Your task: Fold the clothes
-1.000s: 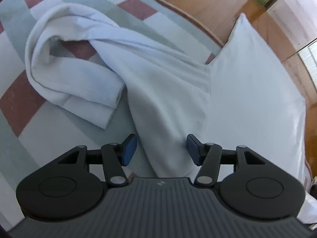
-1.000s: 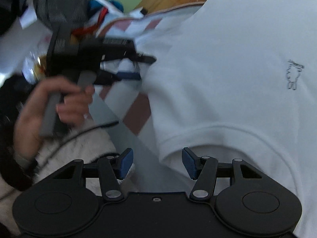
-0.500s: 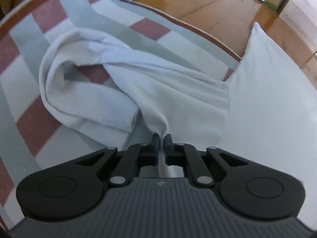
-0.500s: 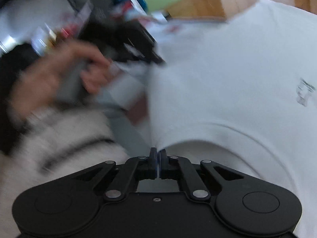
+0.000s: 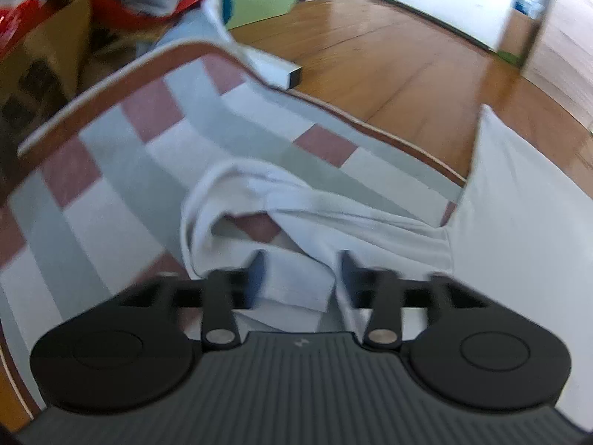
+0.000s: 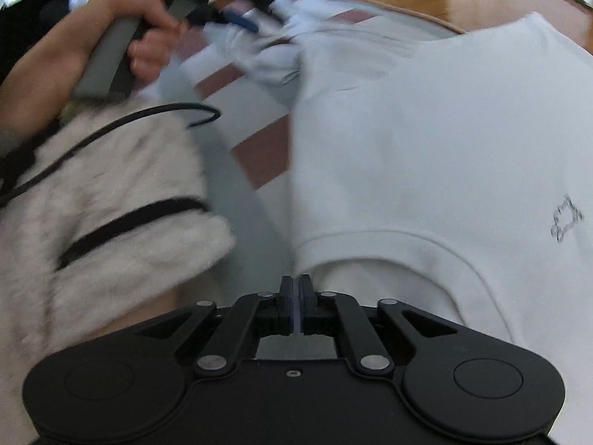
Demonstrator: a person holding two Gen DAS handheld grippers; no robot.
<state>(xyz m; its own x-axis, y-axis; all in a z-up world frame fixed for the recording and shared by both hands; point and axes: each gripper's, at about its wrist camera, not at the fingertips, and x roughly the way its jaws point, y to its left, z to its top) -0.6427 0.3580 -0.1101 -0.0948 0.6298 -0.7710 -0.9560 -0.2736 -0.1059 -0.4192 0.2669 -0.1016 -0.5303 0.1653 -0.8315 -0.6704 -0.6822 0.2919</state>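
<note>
A white shirt (image 5: 519, 222) lies spread on a checked tablecloth (image 5: 111, 185). Its sleeve (image 5: 281, 200) is bunched and twisted towards me. My left gripper (image 5: 300, 270) is open, and loose sleeve cloth lies between its blue fingers (image 5: 255, 274). In the right wrist view the shirt (image 6: 426, 129) shows its collar (image 6: 389, 237) and a small stitched logo (image 6: 567, 218). My right gripper (image 6: 295, 289) is shut on the shirt's edge just left of the collar. A hand (image 6: 122, 29) holds the left gripper (image 6: 237, 22) over the sleeve at the top left.
The table's wooden rim (image 5: 111, 78) curves round the far side, with wooden floor (image 5: 389, 55) beyond. A cardboard box (image 5: 48, 59) and clutter stand at the far left. A fuzzy white sleeve (image 6: 111, 204) and a black cable (image 6: 148, 115) fill the left of the right wrist view.
Both grippers shut on the shirt a second to half a second ago. Since then the left gripper has opened, let go of the sleeve and pulled back. The right stays shut.
</note>
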